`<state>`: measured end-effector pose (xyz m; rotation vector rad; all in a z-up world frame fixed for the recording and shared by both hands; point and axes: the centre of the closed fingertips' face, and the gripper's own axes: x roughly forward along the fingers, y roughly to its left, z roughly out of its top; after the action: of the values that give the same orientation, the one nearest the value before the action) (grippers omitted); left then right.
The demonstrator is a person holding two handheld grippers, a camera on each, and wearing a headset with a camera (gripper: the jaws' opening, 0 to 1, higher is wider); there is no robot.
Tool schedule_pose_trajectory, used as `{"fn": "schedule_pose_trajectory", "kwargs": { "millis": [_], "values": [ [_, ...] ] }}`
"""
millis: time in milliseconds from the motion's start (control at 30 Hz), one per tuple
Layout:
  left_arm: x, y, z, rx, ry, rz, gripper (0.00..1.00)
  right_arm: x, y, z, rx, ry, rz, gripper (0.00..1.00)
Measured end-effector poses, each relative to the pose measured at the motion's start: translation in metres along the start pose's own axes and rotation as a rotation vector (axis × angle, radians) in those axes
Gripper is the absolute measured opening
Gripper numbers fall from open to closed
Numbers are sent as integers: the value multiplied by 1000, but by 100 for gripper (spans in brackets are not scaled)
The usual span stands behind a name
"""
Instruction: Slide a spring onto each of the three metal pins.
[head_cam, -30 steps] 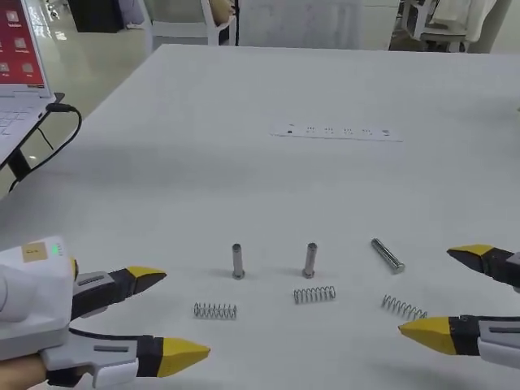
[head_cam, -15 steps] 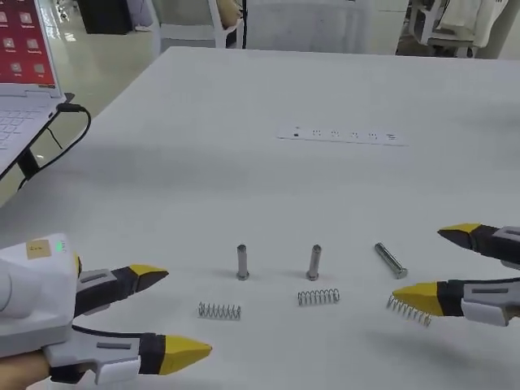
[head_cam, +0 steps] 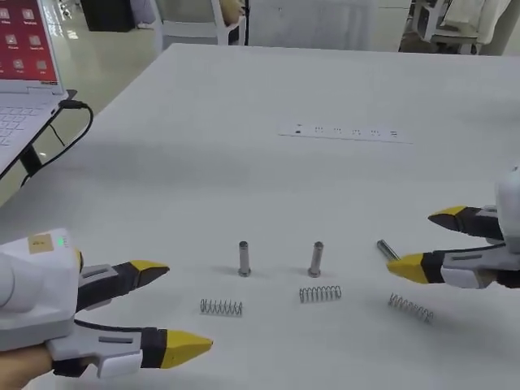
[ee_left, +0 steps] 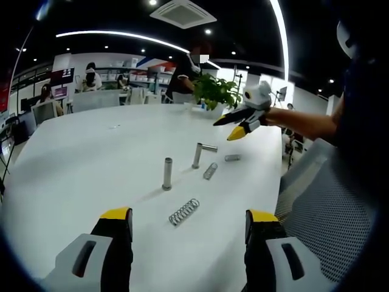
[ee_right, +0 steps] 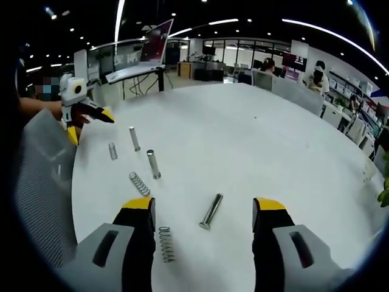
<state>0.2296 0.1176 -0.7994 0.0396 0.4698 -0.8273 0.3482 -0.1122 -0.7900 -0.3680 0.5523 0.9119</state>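
Note:
Two metal pins (head_cam: 244, 258) (head_cam: 316, 258) stand upright on the white table (head_cam: 244, 162). A third pin (head_cam: 385, 249) lies flat to their right, partly behind my right gripper's lower finger. Three springs (head_cam: 221, 307) (head_cam: 320, 293) (head_cam: 409, 307) lie loose in front of the pins. My right gripper (head_cam: 426, 241) is open and straddles the lying pin (ee_right: 211, 212), with the nearest spring (ee_right: 166, 243) beside its left finger. My left gripper (head_cam: 175, 307) is open and holds nothing, left of the leftmost spring (ee_left: 184, 211) and the nearest upright pin (ee_left: 167, 173).
An open laptop (head_cam: 16, 73) with a black cable (head_cam: 77, 122) sits past the table's left edge. A flush power strip (head_cam: 345, 132) lies in the table farther back. Chairs stand beyond the far edge, and a potted plant (ee_left: 216, 91) is on the table.
My right gripper has moved away from me and slightly left, from around the right spring to around the lying pin. The left gripper has stayed put.

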Motion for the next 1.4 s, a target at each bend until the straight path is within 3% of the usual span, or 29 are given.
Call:
{"fn": "schedule_pose_trajectory", "kwargs": {
  "millis": [533, 1400],
  "values": [
    [-1, 1, -1, -5, -4, 4, 71, 29, -14, -8, 22, 109, -32, 50],
    [0, 2, -2, -12, -2, 4, 69, 53, -23, -25, 144, 215, -81, 23]
  ]
}}
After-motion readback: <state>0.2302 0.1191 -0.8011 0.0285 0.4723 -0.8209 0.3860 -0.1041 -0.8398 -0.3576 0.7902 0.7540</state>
